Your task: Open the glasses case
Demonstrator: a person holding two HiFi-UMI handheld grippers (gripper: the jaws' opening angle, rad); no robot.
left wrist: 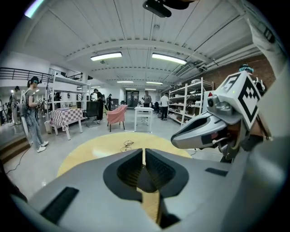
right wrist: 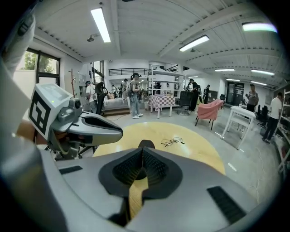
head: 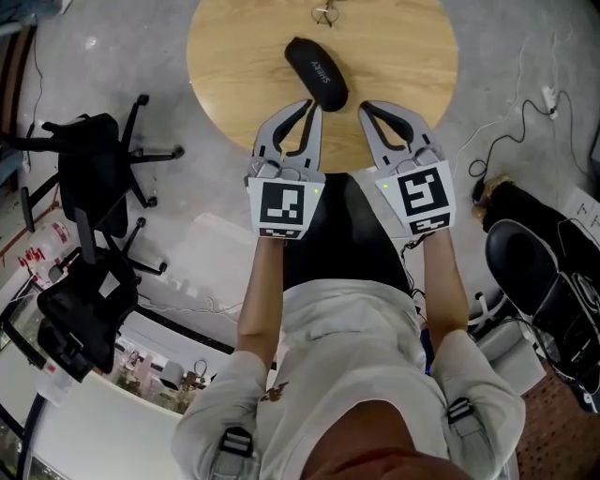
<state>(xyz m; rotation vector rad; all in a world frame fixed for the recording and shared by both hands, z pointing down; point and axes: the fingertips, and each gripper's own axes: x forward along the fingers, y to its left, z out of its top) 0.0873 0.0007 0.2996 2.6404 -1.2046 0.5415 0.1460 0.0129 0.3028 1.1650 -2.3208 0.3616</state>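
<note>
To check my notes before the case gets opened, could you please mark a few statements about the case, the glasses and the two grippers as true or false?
1. The glasses case lies closed on the round table. True.
2. The left gripper grips the case. False: its jaws are shut with nothing between them.
3. The right gripper has its jaws together and empty. True.
4. The glasses sit inside the case. False: they lie bare on the table, beyond the case near the far edge.
</note>
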